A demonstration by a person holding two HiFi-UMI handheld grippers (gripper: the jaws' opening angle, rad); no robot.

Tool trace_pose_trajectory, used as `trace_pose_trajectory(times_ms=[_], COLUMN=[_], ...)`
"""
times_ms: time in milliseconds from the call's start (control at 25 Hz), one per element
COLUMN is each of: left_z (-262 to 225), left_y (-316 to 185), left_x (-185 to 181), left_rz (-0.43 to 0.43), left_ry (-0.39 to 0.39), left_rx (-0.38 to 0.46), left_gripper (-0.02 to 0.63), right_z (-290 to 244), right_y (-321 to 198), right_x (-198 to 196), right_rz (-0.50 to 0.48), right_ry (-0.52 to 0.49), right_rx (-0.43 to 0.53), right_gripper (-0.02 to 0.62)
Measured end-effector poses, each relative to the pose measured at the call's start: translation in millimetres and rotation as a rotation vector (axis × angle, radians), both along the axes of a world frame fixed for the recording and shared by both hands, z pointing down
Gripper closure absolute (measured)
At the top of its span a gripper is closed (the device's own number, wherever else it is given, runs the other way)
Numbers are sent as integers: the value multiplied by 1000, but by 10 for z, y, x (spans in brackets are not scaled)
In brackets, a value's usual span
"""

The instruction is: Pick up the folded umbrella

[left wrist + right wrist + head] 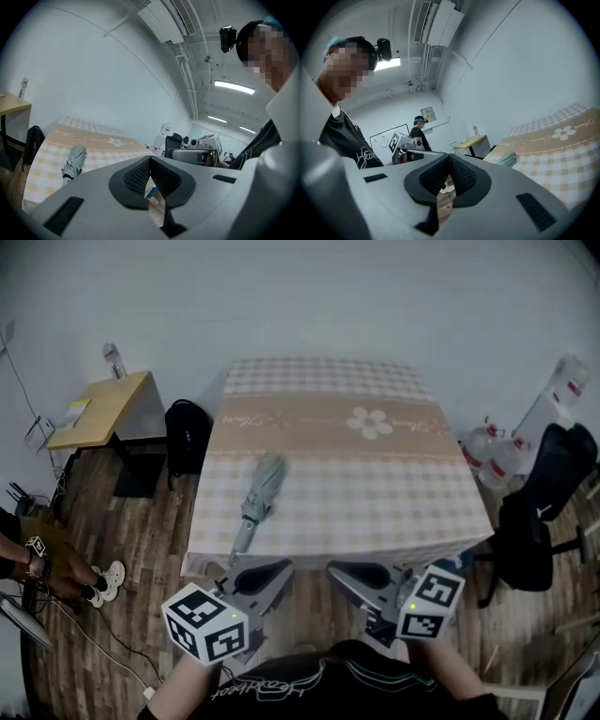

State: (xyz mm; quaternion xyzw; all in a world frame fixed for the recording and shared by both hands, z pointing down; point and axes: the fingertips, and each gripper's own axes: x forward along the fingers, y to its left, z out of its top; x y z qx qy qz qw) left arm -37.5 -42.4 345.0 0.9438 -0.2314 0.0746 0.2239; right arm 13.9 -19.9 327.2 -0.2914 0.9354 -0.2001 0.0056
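Grey folded umbrella – checked table, backpack beside

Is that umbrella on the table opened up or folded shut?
Folded shut: the umbrella lies flat on the checked table as a narrow gathered bundle.

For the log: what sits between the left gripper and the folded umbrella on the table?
Nothing but bare cloth. In the head view, only the front edge of the beige checked tablecloth separates the left gripper from the grey-green folded umbrella.
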Motion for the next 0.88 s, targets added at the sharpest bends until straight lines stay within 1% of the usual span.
trace_pose_trajectory(times_ms=[160, 280, 360, 480, 640, 880], left_z=[88, 134, 146, 155, 166, 270], left_y=[-227, -391, -507, -692, -991, -1519], left_x=[-28, -45, -50, -52, -28, 86], left_rz=[-17, -31, -48, -67, -71, -86], left_ry=[-15, -27, -46, -77, -95, -152], left_rx=[-10, -14, -2, 22, 29, 39], left_gripper=[609, 609, 609, 607, 607, 600], right_z=[55, 102, 131, 149, 178, 255], right_y=[-185, -383, -525, -735, -1067, -1659], right_x=[-27, -49, -62, -69, -64, 40], right_rz=[-26, -34, -43, -68, -98, -118], right_ry=[-44, -8, 19, 6, 22, 17], right_rx=[-31, -32, -28, -39, -36, -66], right_gripper=[583, 584, 584, 584, 584, 584])
